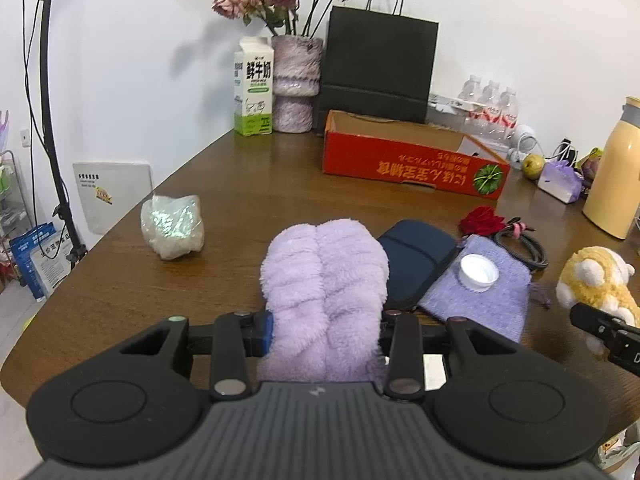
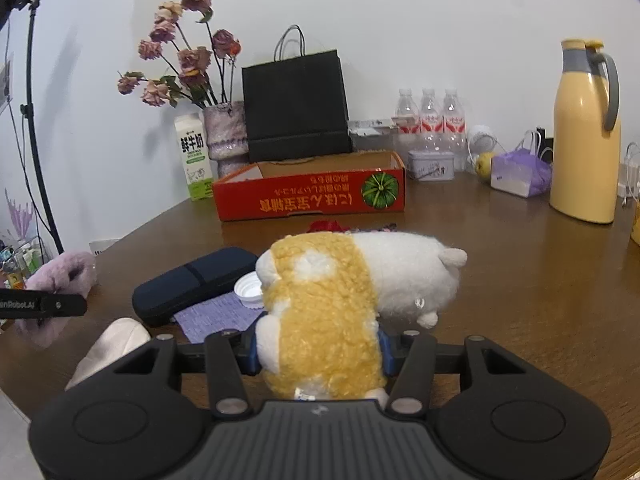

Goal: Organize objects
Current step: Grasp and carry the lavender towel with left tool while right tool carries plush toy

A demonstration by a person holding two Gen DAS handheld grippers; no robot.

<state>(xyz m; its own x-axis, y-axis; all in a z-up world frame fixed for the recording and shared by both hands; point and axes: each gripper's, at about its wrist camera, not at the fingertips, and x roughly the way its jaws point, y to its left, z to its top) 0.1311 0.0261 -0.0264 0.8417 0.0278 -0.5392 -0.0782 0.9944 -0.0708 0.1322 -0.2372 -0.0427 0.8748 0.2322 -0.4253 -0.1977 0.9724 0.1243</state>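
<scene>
left gripper (image 1: 326,334) clamped on fluffy lilac plush cloth (image 1: 324,280) | right gripper (image 2: 318,350) clamped on yellow-and-white plush hamster (image 2: 344,288) | both near, in front of open red cardboard box (image 2: 310,196) | advice: lift clear of dark case (image 2: 192,280), release above box.

Ahead of the tongs: three water bottles (image 2: 430,120), one red box (image 2: 310,192), one black bag (image 2: 296,108), one milk carton (image 2: 194,156). Between them: one dark case (image 2: 192,284), one bottle cap (image 2: 248,290). Far right: one yellow jug (image 2: 586,136).
</scene>
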